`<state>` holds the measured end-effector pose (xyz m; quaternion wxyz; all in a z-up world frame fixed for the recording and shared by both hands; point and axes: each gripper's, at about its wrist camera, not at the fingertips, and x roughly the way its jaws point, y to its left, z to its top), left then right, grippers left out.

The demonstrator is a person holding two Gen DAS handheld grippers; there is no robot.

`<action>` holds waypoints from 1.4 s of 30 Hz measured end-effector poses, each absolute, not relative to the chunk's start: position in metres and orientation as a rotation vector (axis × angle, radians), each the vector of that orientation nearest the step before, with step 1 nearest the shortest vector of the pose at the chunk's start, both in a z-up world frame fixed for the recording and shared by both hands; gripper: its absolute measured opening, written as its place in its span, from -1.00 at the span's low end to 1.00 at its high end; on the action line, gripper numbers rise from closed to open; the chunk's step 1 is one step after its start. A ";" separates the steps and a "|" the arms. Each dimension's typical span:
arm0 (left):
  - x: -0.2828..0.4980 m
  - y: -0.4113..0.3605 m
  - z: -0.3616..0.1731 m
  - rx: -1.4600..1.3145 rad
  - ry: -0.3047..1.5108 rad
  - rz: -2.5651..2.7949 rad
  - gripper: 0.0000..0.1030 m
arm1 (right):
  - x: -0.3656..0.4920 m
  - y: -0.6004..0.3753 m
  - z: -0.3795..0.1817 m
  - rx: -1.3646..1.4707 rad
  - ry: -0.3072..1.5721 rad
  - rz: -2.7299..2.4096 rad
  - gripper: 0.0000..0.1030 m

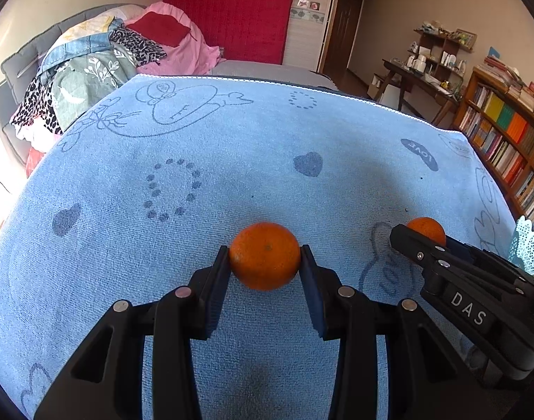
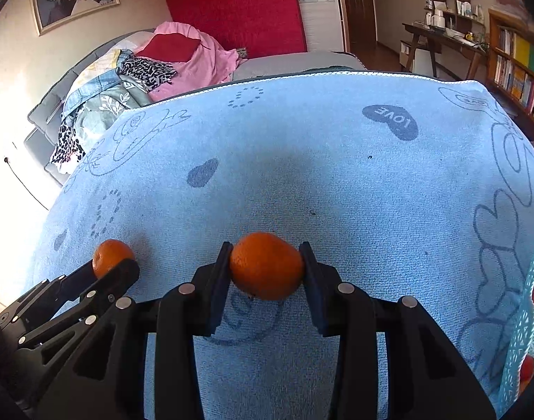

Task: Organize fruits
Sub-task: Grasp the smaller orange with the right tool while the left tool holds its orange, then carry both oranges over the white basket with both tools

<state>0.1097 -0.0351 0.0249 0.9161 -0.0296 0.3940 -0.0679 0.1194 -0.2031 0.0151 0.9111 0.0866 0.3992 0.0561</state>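
So there are two round orange mandarins in play here, one per hand. The first mandarin (image 1: 265, 255) sits dead centre in the lower half of the left wrist view, pinched between the black pads of the left tongs (image 1: 265, 257), which are closed down snug on its sides. The second mandarin (image 2: 267, 266) is in the same spot in the right wrist view, squeezed by the right tongs (image 2: 267, 266), also narrowed right onto the fruit. Both get gripped across the widest part, which makes sense since a round, slick peel would squirt out otherwise.

Whether either one is lifted or resting on the light blue towel with heart doodles (image 1: 231, 161) covering the worktop, I can't really tell.

Far right edge of the right view there's a pale turquoise lattice plastic basket (image 2: 519, 332) with something red inside. My guess is that's where the fruit is headed, hence both hands loaded near it.
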 end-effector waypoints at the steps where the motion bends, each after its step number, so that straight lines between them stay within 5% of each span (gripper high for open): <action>1: 0.109 -0.036 0.026 -0.057 0.806 -0.139 -0.22 | 0.115 -0.202 0.017 0.176 0.819 0.116 -0.23; 42: 0.056 -0.073 0.047 0.050 0.716 -0.247 -0.22 | -0.011 -0.257 0.067 0.296 0.681 0.054 -0.23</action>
